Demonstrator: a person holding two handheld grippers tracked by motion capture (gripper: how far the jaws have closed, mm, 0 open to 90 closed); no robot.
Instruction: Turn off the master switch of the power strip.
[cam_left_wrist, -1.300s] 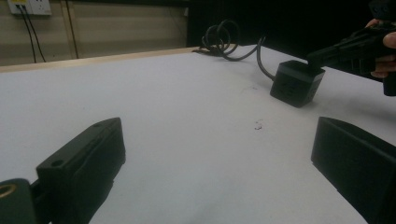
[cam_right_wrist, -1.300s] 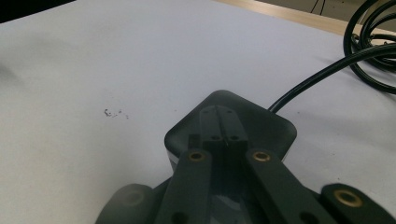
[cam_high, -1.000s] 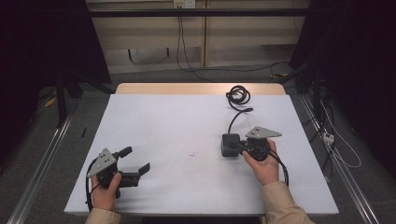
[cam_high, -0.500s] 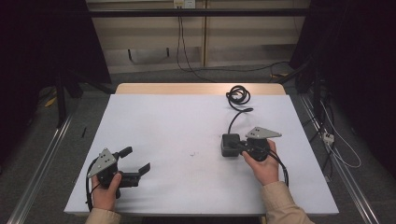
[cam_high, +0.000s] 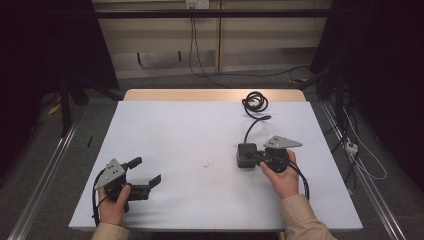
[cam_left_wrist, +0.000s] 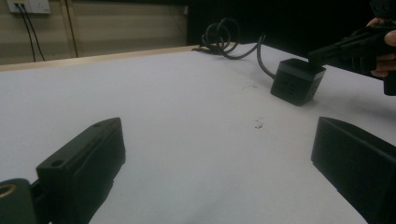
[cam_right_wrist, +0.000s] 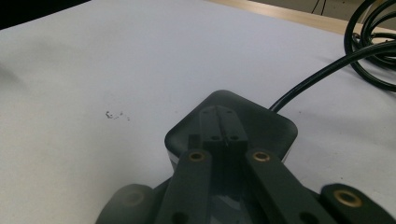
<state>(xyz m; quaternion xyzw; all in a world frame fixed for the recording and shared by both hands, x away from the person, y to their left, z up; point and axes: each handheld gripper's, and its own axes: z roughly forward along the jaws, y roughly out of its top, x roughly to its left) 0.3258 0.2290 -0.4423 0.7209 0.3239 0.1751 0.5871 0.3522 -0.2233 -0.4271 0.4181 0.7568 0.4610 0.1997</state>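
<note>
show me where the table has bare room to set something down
Free: the wide middle of the white table, between the left gripper and the black power cube, and the far left corner. Crowded: the right side, with the right gripper over the cube and the coiled cord behind.

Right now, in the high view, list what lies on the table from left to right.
Left claw, open, in the left hand → small dark mark on the white table → black power cube → right claw, shut, its tips over the cube.
</note>
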